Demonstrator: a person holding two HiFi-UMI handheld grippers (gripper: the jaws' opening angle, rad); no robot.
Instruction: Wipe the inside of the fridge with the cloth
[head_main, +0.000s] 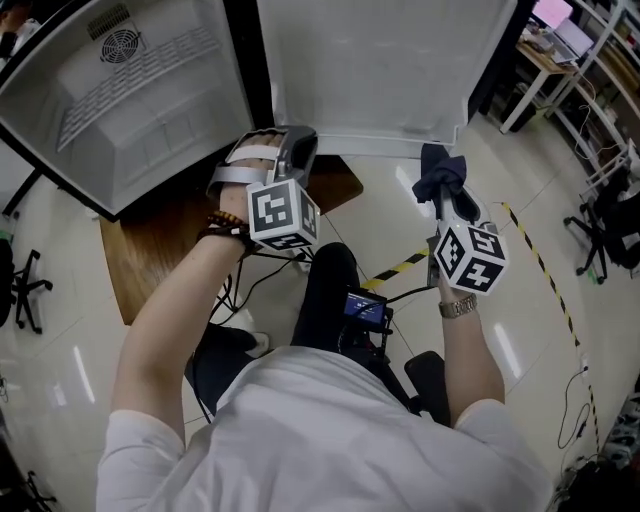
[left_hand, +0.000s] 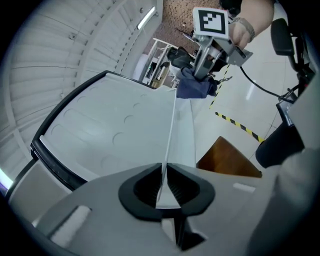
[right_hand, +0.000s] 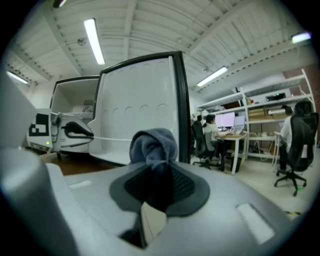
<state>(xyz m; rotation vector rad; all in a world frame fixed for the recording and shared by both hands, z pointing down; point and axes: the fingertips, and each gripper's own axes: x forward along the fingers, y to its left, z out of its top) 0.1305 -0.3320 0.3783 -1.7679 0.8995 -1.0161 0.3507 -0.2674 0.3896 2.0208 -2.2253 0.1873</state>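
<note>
On the left, our left gripper has its jaws pinched narrow on the thin white edge of the open fridge door. On the right, our right gripper clamps the bunched dark blue cloth near the door's corner.

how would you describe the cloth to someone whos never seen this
Find the open white fridge door at the top of the head view. Just below its right corner, the right gripper holds the cloth between its jaws. It is a bunched dark blue wad, the only soft thing against the white door and pale floor.
</note>
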